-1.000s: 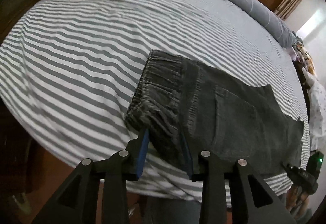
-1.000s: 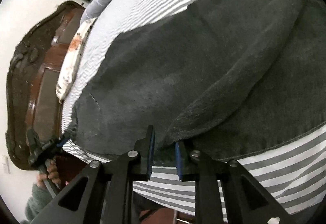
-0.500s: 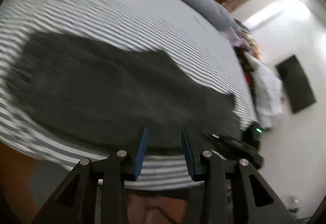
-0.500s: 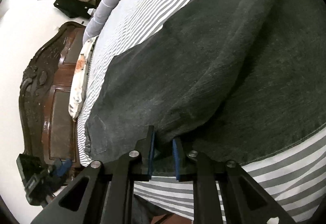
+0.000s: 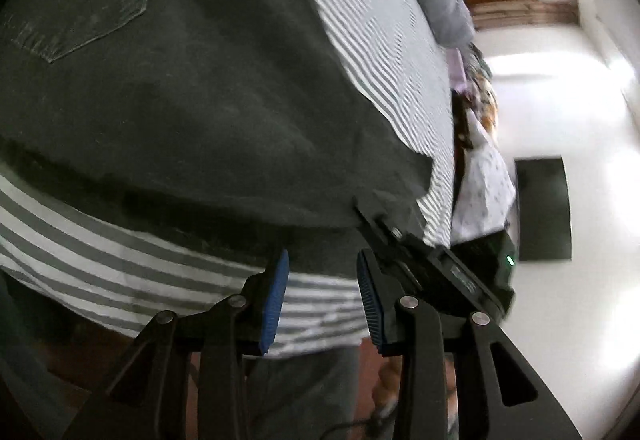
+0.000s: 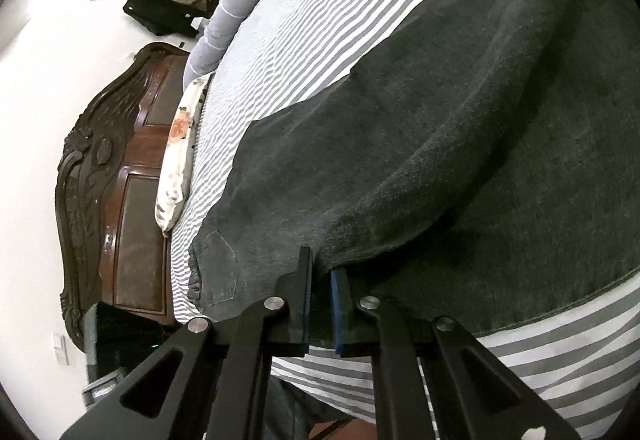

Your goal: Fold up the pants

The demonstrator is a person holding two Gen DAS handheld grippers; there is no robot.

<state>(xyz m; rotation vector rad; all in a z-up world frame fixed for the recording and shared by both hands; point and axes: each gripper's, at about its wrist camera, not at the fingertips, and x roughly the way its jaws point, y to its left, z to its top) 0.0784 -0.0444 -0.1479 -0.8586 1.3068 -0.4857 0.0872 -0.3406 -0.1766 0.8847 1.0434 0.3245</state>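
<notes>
Dark grey denim pants (image 5: pixel 192 87) lie flat on the grey-and-white striped bed (image 5: pixel 120 260), back pocket at upper left. My left gripper (image 5: pixel 322 260) is open at the pants' near edge, its blue pads on either side of the fabric edge without pinching it. The right gripper's black body shows just right of it in the left wrist view. In the right wrist view the pants (image 6: pixel 440 143) fill the frame. My right gripper (image 6: pixel 321 268) is shut on a fold of the pants at the near edge.
A grey bolster (image 6: pixel 240 3) runs along the bed's far side. A floral pillow (image 6: pixel 176 155) leans by the dark carved wooden headboard (image 6: pixel 108 199). Clothes are piled beyond the bed's end (image 5: pixel 480 175). The bed's near edge drops off below both grippers.
My left gripper has let go of the waistband and swung right along the near edge toward the right gripper. The right gripper stays shut on the fold.
</notes>
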